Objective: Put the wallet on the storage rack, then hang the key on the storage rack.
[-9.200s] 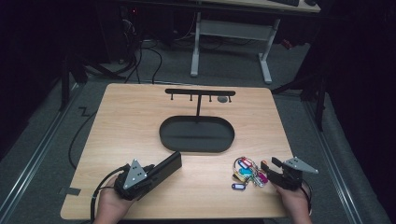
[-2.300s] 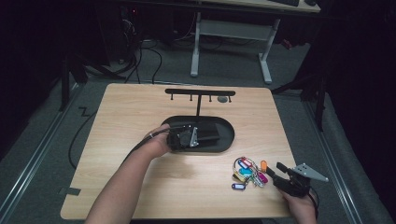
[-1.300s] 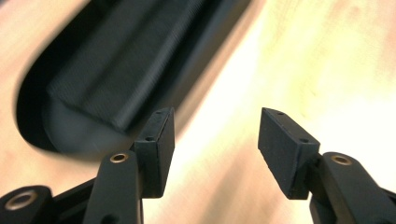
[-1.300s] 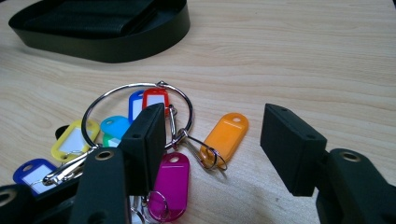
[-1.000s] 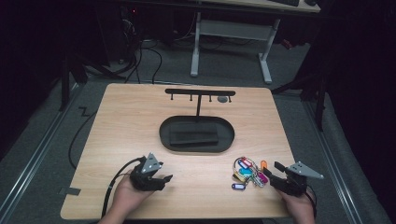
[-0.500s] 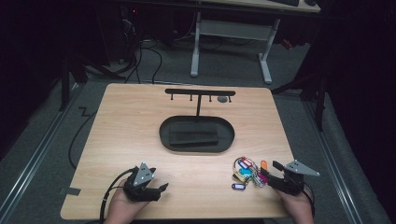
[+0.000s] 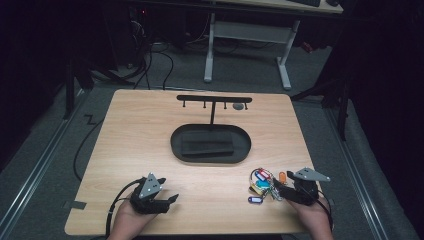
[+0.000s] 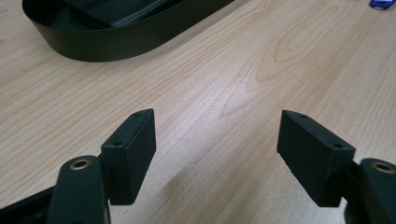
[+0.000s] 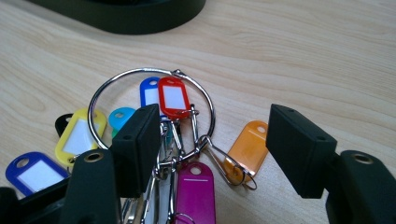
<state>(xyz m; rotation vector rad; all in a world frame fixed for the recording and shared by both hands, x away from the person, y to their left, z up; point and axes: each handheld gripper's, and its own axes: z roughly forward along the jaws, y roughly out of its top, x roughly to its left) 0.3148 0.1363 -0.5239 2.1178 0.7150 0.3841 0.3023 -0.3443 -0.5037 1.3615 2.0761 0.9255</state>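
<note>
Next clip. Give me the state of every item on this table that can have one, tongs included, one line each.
left tongs: open, nothing between the jaws, just been opening
right tongs: open over the tags, jaws gripping nothing, just been opening
key ring with tags: lying flat on the table, tags fanned out
oval tray: holds a dark flat pad
hook rack: upright; one small grey thing at a hook, the rest bare

A black oval tray [image 7: 176, 145] with a dark flat block [image 7: 207, 144] inside sits mid-table [image 7: 135, 125], a T-shaped hook stand [image 7: 214, 99] rising just behind it, with a white-legged desk [image 7: 247, 35] and cables [image 7: 150, 55] on the floor beyond.
</note>
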